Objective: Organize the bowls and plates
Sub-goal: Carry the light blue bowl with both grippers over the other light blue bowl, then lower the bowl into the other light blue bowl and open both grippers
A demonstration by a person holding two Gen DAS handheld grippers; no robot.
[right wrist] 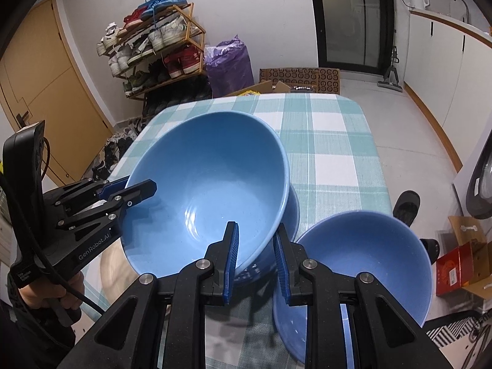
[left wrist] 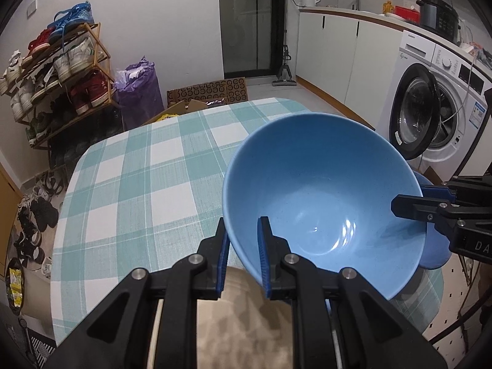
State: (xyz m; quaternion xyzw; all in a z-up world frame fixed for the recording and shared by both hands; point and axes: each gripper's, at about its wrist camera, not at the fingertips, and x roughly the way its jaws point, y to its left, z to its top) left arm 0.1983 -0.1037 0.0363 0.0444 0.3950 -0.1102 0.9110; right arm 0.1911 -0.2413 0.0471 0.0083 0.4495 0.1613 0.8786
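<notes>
A large blue bowl (left wrist: 323, 203) (right wrist: 209, 184) hangs tilted over the checked table (left wrist: 138, 166). My left gripper (left wrist: 243, 224) is shut on its near left rim, one finger inside and one outside. At the opposite rim my right gripper (right wrist: 256, 227) is shut on the same bowl. Each gripper also shows in the other view: the right gripper (left wrist: 399, 206) and the left gripper (right wrist: 147, 189), held by a hand. Right under the big bowl a second blue bowl (right wrist: 290, 215) shows only its side. A smaller blue bowl (right wrist: 363, 264) stands to the right.
A beige round thing (left wrist: 246, 313) lies on the table (right wrist: 332, 141) below the bowl. Beyond the table are a shoe rack (left wrist: 61, 77), a purple bag (left wrist: 138, 92) and cardboard boxes (left wrist: 209, 92). A washing machine (left wrist: 430, 107) stands at the right, its door open.
</notes>
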